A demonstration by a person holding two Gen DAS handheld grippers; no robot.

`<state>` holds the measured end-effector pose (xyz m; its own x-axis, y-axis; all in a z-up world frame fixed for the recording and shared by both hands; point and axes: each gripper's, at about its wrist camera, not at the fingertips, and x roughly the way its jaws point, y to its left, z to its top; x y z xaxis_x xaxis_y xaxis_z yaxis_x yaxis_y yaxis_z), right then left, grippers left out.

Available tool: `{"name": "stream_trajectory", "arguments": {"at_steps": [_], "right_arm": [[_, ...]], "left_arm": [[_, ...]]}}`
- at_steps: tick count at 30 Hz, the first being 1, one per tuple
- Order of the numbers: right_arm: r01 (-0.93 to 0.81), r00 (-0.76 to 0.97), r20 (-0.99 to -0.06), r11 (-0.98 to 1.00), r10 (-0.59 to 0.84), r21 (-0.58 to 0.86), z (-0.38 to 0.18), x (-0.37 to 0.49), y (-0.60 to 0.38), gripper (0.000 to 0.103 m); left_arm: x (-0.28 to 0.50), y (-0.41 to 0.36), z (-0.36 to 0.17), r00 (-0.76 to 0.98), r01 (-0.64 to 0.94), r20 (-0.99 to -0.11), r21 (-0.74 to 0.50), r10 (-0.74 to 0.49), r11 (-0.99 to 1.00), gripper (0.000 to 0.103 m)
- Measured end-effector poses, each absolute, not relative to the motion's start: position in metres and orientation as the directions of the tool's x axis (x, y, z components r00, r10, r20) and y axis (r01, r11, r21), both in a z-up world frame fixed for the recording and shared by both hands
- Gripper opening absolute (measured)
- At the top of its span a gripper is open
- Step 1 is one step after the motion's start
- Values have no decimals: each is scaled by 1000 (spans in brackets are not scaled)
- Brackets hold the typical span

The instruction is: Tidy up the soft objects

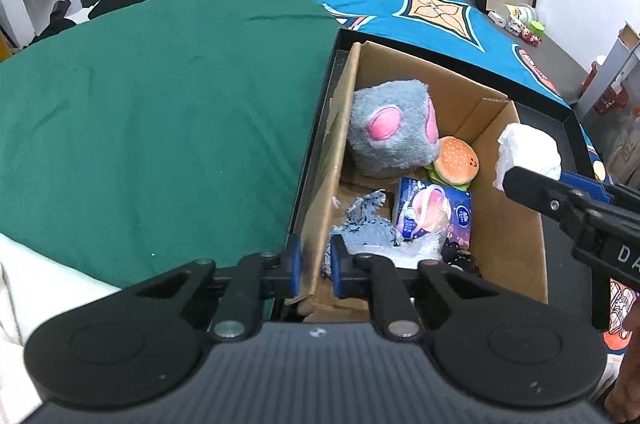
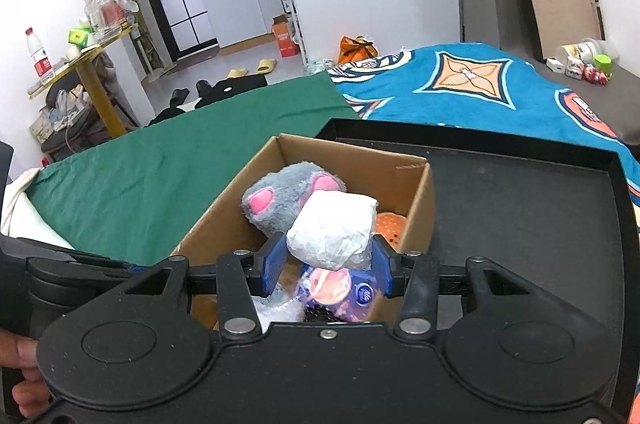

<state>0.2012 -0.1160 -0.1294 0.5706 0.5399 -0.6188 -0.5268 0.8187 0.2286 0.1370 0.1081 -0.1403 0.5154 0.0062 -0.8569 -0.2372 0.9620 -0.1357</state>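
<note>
A cardboard box [image 1: 508, 236] [image 2: 224, 220] stands in a black tray [image 1: 576, 143] [image 2: 520, 207]. It holds a grey plush with pink patches [image 1: 388, 131] [image 2: 280, 199], a plush burger [image 1: 456, 161] [image 2: 390, 226], a blue tissue pack [image 1: 432, 212] [image 2: 352, 294] and a blue-grey cloth [image 1: 364, 224]. My left gripper [image 1: 315, 266] is shut on the box's left wall. My right gripper [image 2: 326, 266] [image 1: 520, 179] is shut on a white wrapped bundle [image 2: 332, 232] [image 1: 528, 147] and holds it above the box.
A green cloth [image 1: 160, 95] [image 2: 140, 179] covers the surface left of the tray. A blue patterned blanket [image 1: 432, 11] [image 2: 480, 91] lies behind it. Small items [image 2: 584, 63] sit at the far right. Slippers [image 2: 256, 67] lie on the floor beyond.
</note>
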Motion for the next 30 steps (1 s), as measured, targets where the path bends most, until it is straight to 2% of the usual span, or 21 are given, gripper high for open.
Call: {"name": "stream_trajectory", "arguments": {"at_steps": [3, 5, 13, 22, 28, 30], "right_arm": [[-537, 579, -613, 817, 537, 209, -129, 201, -108, 49], [-536, 593, -607, 822, 528, 192, -130, 201, -105, 57], [-501, 576, -637, 837, 512, 219, -134, 200, -119, 60], [-420, 564, -676, 869, 475, 260, -135, 183, -146, 60], [-359, 583, -673, 888, 455, 289, -126, 174, -168, 79], [-346, 587, -667, 887, 458, 305, -123, 172, -174, 84]], "left_arm": [[136, 111, -142, 519, -234, -855, -148, -5, 961, 12], [136, 113, -142, 522, -228, -853, -155, -14, 961, 12], [135, 114, -139, 521, -207, -853, -166, -36, 964, 12], [130, 99, -111, 553, -171, -833, -115, -1, 979, 15], [123, 83, -93, 567, -139, -824, -115, -16, 984, 17], [121, 78, -91, 561, -133, -827, -118, -23, 984, 21]]}}
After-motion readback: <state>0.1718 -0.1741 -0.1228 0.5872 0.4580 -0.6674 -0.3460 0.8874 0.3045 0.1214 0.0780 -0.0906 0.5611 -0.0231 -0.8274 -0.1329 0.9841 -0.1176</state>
